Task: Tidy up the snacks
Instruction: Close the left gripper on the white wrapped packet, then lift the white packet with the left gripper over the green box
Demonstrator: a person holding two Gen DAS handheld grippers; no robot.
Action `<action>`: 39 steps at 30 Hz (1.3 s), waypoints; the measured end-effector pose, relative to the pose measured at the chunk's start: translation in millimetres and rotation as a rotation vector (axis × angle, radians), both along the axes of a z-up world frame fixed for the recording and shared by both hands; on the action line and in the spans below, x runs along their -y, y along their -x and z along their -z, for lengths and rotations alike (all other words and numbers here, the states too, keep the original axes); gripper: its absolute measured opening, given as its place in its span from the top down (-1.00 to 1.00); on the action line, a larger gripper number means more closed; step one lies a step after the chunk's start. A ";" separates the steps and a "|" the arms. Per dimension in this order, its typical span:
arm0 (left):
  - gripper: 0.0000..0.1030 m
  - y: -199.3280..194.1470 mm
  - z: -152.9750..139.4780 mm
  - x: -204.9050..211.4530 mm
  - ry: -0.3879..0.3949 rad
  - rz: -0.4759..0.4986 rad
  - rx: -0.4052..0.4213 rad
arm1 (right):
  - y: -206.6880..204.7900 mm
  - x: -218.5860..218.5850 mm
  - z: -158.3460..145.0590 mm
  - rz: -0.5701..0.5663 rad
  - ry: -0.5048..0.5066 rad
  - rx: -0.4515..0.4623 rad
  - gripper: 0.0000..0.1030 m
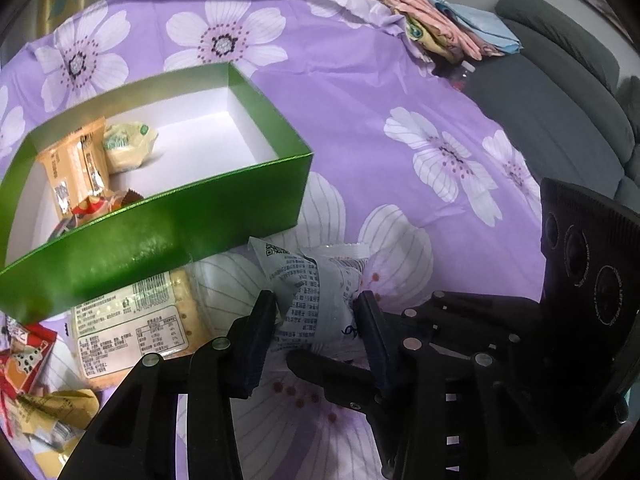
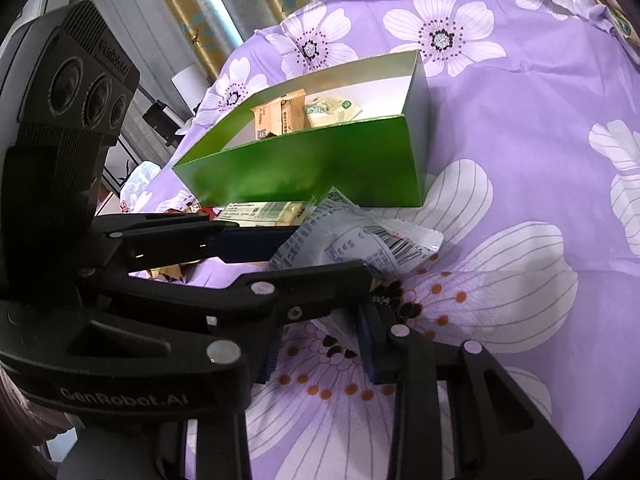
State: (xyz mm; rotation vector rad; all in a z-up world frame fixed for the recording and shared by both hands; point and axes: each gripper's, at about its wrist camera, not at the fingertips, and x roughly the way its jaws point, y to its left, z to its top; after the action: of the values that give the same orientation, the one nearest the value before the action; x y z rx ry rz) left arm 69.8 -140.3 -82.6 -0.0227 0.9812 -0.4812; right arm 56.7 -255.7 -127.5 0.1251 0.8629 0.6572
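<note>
Both sets of fingers point(image 1: 266, 320) pinch my white packet point(image 1: 316, 300): left gripper point(image 1: 316, 312) clamps its middle, right gripper point(image 2: 320, 340) its near end. It lies crosswise just before the green box point(image 1: 160, 240), so the move is up and over that wall. Only the right view shows its barcode; only the left shows loose snacks point(image 1: 132, 328) beside the box.

The box point(image 1: 160, 236) wall stands just behind the white packet point(image 1: 316, 300), blocking the way forward. Crackers point(image 1: 132, 324) and wrappers point(image 1: 24, 360) crowd the left. The purple cloth point(image 1: 400, 92) right of the box lies open.
</note>
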 end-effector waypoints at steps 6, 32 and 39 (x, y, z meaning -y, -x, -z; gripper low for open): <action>0.17 11.3 -18.8 2.4 0.007 -0.002 0.050 | 10.3 1.5 -15.3 0.004 0.005 0.044 0.37; 0.17 33.2 -95.7 -38.2 0.017 -0.097 0.286 | 20.5 -34.8 -92.4 -0.089 0.017 0.263 0.41; 0.17 21.3 -105.6 -56.2 0.011 -0.138 0.314 | 6.7 -57.0 -103.6 -0.126 0.016 0.300 0.41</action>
State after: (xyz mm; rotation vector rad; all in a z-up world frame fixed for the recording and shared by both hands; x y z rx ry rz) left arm 48.5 -84.1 23.0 -0.0239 0.6642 -0.3500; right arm 50.0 -198.7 -23.9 -0.0430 0.5898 0.7650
